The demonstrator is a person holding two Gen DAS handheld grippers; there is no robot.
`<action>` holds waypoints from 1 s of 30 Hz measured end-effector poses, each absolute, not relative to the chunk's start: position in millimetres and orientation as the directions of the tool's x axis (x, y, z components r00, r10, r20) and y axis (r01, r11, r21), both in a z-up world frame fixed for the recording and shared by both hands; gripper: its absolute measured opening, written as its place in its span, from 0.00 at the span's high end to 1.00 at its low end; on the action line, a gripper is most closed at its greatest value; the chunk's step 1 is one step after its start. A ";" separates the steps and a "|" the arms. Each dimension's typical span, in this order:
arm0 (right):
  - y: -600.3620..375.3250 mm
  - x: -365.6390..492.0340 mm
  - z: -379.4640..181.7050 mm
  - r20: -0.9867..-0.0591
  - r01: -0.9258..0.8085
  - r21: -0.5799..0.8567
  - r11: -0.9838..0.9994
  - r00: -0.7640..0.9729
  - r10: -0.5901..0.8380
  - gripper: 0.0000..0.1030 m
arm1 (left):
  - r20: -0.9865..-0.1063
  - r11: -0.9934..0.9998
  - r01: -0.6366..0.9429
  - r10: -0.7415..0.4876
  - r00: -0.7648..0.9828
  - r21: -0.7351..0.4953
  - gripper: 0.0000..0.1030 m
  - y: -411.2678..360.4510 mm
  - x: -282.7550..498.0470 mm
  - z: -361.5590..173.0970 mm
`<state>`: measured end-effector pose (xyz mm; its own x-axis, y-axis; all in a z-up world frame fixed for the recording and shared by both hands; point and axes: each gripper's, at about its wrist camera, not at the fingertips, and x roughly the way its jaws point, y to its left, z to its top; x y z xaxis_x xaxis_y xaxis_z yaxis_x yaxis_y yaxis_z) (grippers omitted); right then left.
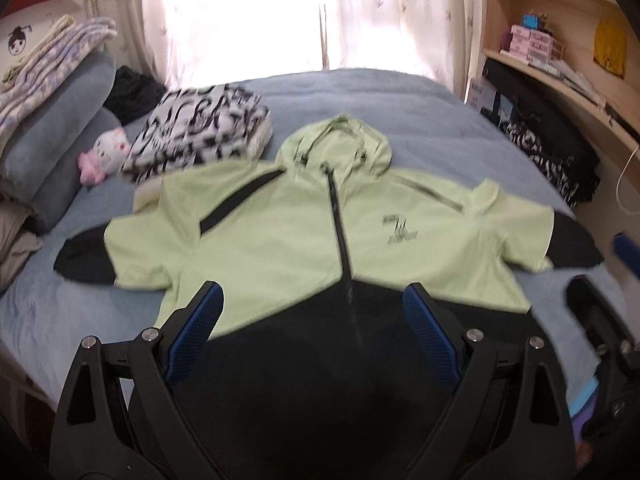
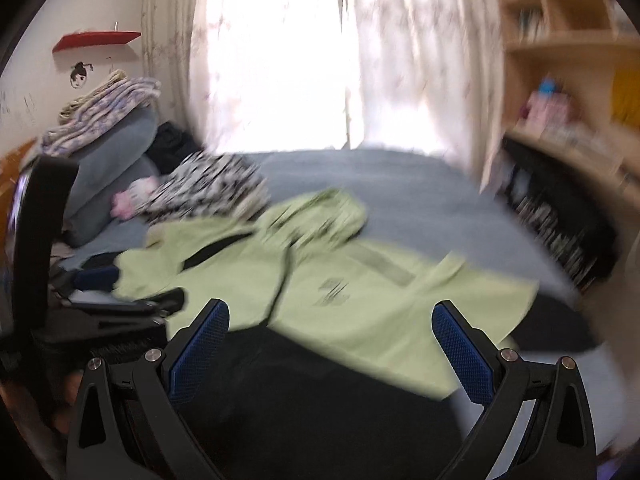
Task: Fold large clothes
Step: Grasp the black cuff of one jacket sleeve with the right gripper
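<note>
Grey pillows (image 1: 60,128) sit stacked at the far left of the bed (image 1: 360,92), with a folded flowery blanket (image 1: 52,60) on top of them. Just beside the pillows lies a small pink and white soft toy (image 1: 105,153). Next to the toy is a folded black and white cloth (image 1: 200,132).

In the middle of the bed lies the big jacket (image 1: 280,224). It is light green on top and black at the bottom. It is spread out flat with its front up, its hood (image 1: 340,144) pointing to the bright curtains (image 1: 248,12). A black zip runs down its middle. Both sleeves stick out to the sides, and each has a black end.

The left hand-held gripper (image 1: 312,300) hangs over the black bottom part of the jacket. Its two blue pads are wide apart and hold nothing.

The right hand-held gripper (image 2: 330,320) is above the right bottom side of the jacket. Its blue pads are also wide apart, with nothing between them. The right camera's picture is blurry.

At the far right stands a wooden shelf (image 1: 560,32) with small boxes and papers. A dark pile of clothes (image 1: 560,152) lies below it, at the bed's edge.
</note>
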<state>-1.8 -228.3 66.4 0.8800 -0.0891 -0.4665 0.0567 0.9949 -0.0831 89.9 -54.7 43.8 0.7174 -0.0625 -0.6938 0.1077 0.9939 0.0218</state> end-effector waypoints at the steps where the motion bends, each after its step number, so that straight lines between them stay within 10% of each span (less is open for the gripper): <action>1: -235.7 -0.9 76.7 -0.432 0.091 -0.112 0.990 0.892 -0.131 0.01 | -0.681 0.993 0.117 -0.070 0.729 0.022 0.12 -58.7 96.2 52.9; 7: -295.0 14.4 119.2 -0.267 0.197 -0.209 0.958 0.931 -0.250 0.01 | -0.566 0.990 0.117 -0.052 0.823 0.080 0.10 -93.8 130.9 108.6; 15: -399.7 83.9 104.6 -0.413 0.292 -0.237 0.926 0.833 -0.369 0.00 | -0.615 0.979 0.201 -0.133 0.778 0.043 0.01 -161.0 195.2 120.3; 30: -682.9 96.0 -171.5 -0.764 0.603 0.223 0.766 0.596 -0.247 0.01 | -0.787 0.938 0.338 -0.267 0.556 -0.079 0.11 -260.2 251.2 -47.9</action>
